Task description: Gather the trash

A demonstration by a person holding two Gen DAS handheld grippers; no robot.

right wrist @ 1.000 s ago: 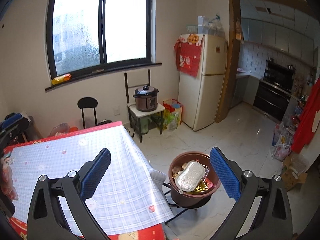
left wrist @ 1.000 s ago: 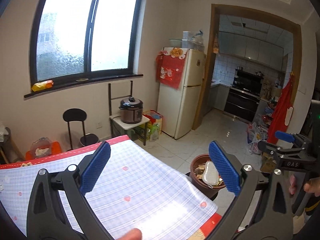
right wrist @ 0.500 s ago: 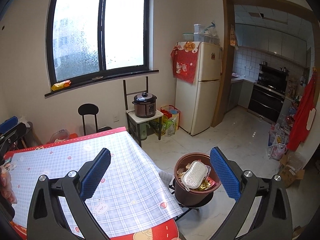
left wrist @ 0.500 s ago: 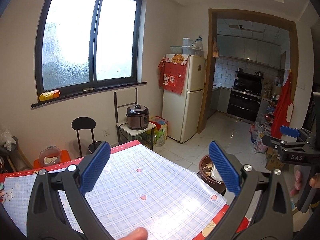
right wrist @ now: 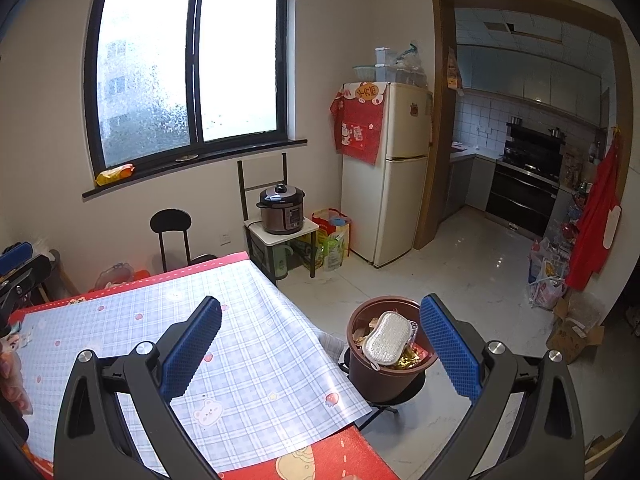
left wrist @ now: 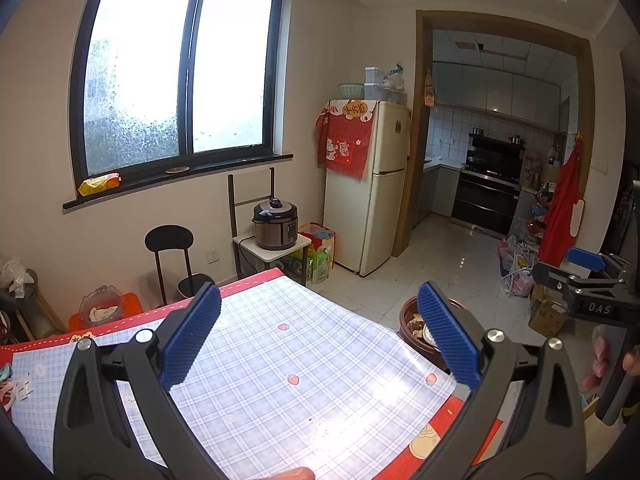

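Blue-padded hand-held grippers, left [left wrist: 318, 336] and right [right wrist: 320, 340], hover spread empty above the table [right wrist: 256, 364].

In the left wrist view, most of the brown trash bin [left wrist: 409, 322] is hidden behind a blue finger pad [left wrist: 448, 340], and its contents cannot be made out. The right gripper [left wrist: 588, 276] is cut off by the frame edge. In the right wrist view, items beneath the white sponge [right wrist: 386, 338] are largely covered.
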